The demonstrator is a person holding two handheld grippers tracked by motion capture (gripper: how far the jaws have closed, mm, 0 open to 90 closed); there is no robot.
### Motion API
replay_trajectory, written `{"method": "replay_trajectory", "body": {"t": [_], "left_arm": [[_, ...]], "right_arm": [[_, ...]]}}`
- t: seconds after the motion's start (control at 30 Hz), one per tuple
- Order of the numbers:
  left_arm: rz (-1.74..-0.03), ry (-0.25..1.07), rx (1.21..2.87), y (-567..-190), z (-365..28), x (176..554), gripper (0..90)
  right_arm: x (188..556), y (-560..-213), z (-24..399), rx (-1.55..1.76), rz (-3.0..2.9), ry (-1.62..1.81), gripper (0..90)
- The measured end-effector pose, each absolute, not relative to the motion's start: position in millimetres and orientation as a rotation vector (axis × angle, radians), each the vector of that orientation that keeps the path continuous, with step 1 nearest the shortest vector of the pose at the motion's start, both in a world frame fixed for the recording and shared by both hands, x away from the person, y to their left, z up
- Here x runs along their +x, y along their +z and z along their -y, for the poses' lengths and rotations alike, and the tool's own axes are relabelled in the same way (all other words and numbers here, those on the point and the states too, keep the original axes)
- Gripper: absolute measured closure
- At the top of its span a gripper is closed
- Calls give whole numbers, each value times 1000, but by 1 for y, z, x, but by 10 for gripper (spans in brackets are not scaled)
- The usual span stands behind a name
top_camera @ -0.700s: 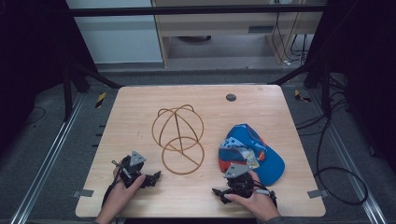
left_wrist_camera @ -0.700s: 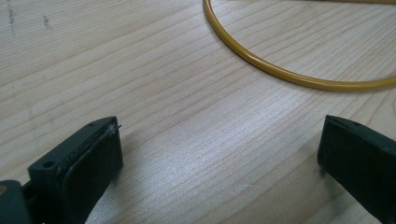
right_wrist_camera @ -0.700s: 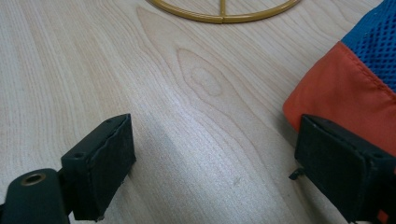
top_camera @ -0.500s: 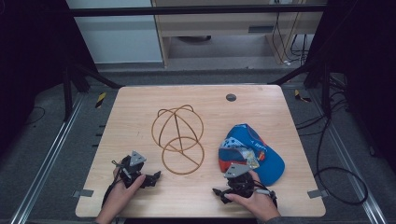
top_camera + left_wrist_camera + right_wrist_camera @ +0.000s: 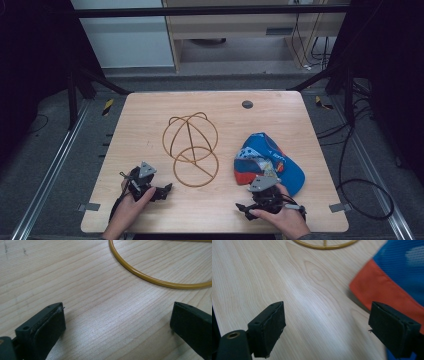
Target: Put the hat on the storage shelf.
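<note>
Wood-grain table (image 5: 150,115) carries two things: a gold wire cap stand (image 5: 190,147) at centre and a blue cap (image 5: 272,162) to its right, well apart from it. No real containers here; the wire stand is the nearest thing to one, an open dome cage on a flat ring, and nothing sits in or on it. Cap lies crumpled on the tabletop, blue mesh with an orange-red brim and light patches.

Left gripper (image 5: 162,191) rests low at the near left edge, held in the person's left hand (image 5: 131,205), jaws wide apart, nothing between them. In the left gripper view the left gripper (image 5: 117,325) has bare wood between its jaws, with the stand's base ring (image 5: 150,278) curving past just ahead, not touching.

Right gripper (image 5: 245,209) sits at the near edge just in front of the cap, in the right hand (image 5: 277,220), jaws wide, empty. In the right gripper view the right gripper (image 5: 327,322) faces bare wood; the cap's orange brim (image 5: 387,292) lies just beyond the right-side jaw, near it but contact can't be confirmed. The edge of the stand ring (image 5: 324,245) shows at the top.

Versus the earlier high view frames: no visible change. Both hands, both grippers, cap and stand sit in the same places; the jaws look equally wide.
</note>
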State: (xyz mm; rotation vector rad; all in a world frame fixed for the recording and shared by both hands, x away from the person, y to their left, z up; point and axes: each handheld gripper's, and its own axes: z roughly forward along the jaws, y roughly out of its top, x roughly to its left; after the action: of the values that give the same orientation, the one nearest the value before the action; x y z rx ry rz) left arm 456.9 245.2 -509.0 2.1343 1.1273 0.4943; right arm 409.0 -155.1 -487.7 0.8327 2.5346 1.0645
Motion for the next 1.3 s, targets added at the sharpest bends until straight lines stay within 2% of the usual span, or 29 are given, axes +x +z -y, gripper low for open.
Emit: {"method": "replay_trajectory", "body": {"t": [0.23,0.47,0.5,0.7,1.03,1.3], "left_arm": [[-1128,493,2130,-509,-245,457,0],[-1128,492,2130,-509,-245,457,0],[-1130,492,2126,-509,-245,457,0],[-1130,492,2126,-509,-245,457,0],[-1130,492,2126,-509,-245,457,0],[-1130,492,2127,-509,-245,457,0]], "right_arm": [[409,-471,185,870,-2518,1024,181],[416,-451,210,911,-2531,921,299],[420,-444,218,932,-2531,906,345],[434,-426,237,984,-2536,839,422],[463,-410,246,1030,-2556,771,492],[490,-401,233,1056,-2612,746,528]]}}
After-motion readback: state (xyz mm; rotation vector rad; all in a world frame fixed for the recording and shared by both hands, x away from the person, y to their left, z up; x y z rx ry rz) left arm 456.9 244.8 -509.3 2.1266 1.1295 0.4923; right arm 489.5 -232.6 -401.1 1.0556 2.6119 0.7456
